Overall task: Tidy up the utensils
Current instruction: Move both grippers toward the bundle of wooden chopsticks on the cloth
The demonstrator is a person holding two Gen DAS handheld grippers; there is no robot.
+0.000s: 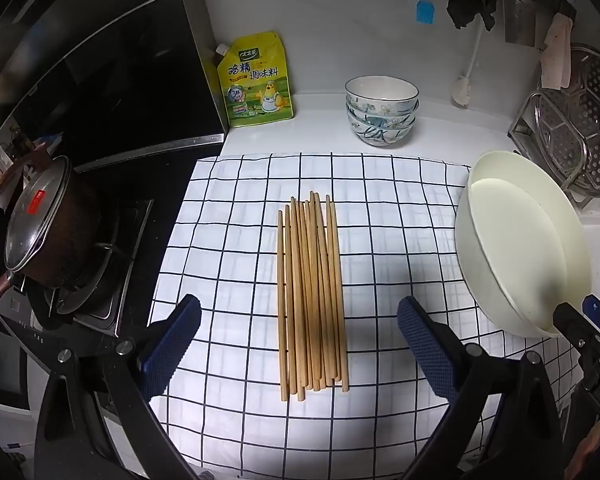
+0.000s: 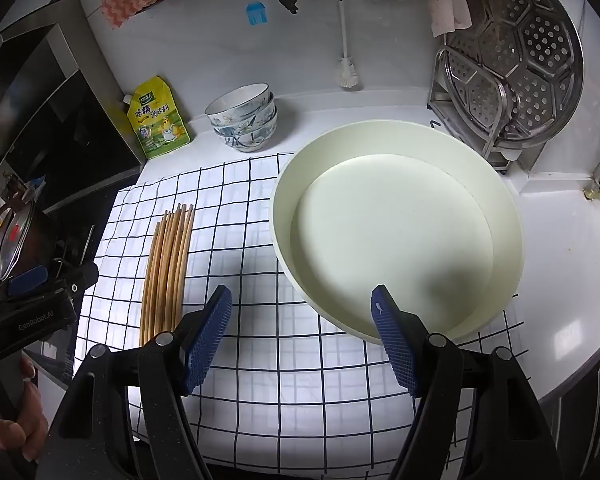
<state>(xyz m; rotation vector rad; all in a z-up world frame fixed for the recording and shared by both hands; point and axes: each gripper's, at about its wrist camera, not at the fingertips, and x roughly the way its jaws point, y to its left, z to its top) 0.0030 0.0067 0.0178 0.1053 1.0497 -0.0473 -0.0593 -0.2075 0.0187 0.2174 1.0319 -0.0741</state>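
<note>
On the white bench [image 2: 572, 264] a white cloth with a dark grid [image 1: 380, 240] is spread, and the largest thing on it is a single cream-coloured round basin [image 2: 400, 236], set at the cloth's right side and partly over its edge. Behind the cloth, against the wall, three patterned bowls [image 1: 381, 110] are stacked one inside another, with one yellow seasoning pouch [image 1: 256, 80] standing to their left. One perforated steel steamer tray [image 2: 516, 64] is propped upright in a wire rack at the far right.

At the middle of the cloth a bundle of wooden chopsticks [image 1: 312, 296] is laid flat, side by side and touching, with the long axis running away from the left wrist camera towards the wall; the narrower tips are pointed at the wall and the thicker ends at the camera. About ten are counted (the overlap makes an exact count uncertain).

The left gripper [image 1: 300, 320] is held wide open above the near ends of the chopsticks, nothing between its pads. The right gripper [image 2: 302, 312] is also spread wide and empty, hanging over the near rim of the basin.
</note>
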